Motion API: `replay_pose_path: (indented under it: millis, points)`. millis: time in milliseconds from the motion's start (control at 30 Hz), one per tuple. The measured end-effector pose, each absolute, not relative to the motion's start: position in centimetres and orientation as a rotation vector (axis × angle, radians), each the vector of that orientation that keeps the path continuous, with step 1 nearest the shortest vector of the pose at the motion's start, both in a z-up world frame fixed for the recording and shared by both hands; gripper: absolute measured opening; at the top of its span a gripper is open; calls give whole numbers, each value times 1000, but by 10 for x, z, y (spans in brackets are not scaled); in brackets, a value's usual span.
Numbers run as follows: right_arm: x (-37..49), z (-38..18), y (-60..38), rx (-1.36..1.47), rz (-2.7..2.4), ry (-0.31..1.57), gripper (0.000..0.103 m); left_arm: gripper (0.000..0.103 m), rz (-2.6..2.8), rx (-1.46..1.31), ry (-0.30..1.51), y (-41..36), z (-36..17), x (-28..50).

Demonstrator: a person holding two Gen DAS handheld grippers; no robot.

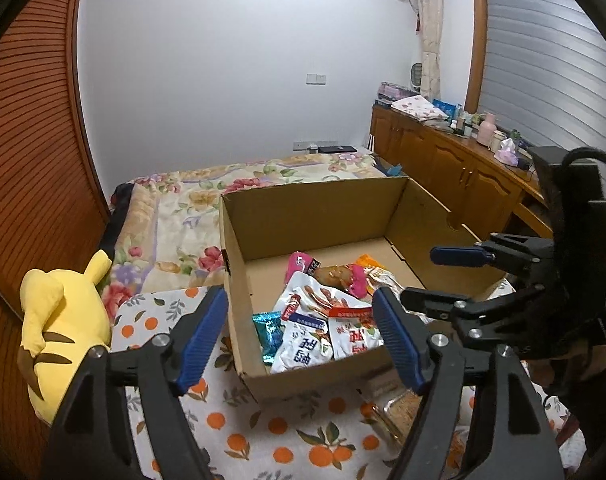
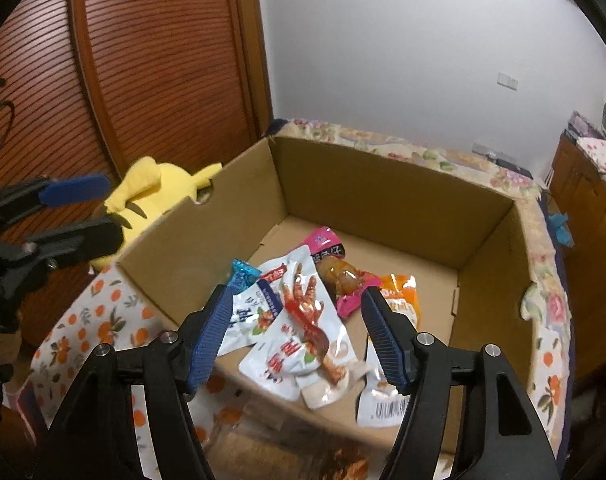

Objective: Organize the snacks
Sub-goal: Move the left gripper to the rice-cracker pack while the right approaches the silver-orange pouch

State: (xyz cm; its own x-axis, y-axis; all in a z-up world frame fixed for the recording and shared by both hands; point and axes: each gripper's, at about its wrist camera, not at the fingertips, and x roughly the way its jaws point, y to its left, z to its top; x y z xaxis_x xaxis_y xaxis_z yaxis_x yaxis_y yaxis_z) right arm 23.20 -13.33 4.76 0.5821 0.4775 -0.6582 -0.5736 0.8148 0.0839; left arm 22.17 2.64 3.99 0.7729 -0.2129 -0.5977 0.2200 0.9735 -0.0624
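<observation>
Both grippers are open w/ nothing in them: left gripper (image 1: 299,332) and right gripper (image 2: 293,332) hang over the cardboard box (image 1: 303,216) on the bed. I see the snack packs (image 2: 299,328) lying in a loose pile on the box floor, prob. dropped there so they stay together. Yellow plush toy (image 1: 59,332) sits just beside the box, not in it.

You see a plain brown cardboard box (image 2: 383,204) holding white, pink and orange snack packets (image 2: 299,344). Beside it sits a yellow plush toy (image 1: 59,324) on an orange-fruit-print cloth (image 1: 263,428).
</observation>
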Motion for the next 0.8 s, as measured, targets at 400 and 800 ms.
replay_pose_path:
  millis: [400, 800]
  points:
    - [162, 54, -160, -129, 606, 697, 68, 76, -240, 10, 640, 15, 28, 176]
    - [115, 15, -185, -111, 584, 756, 68, 76, -256, 17, 679, -1, -8, 154]
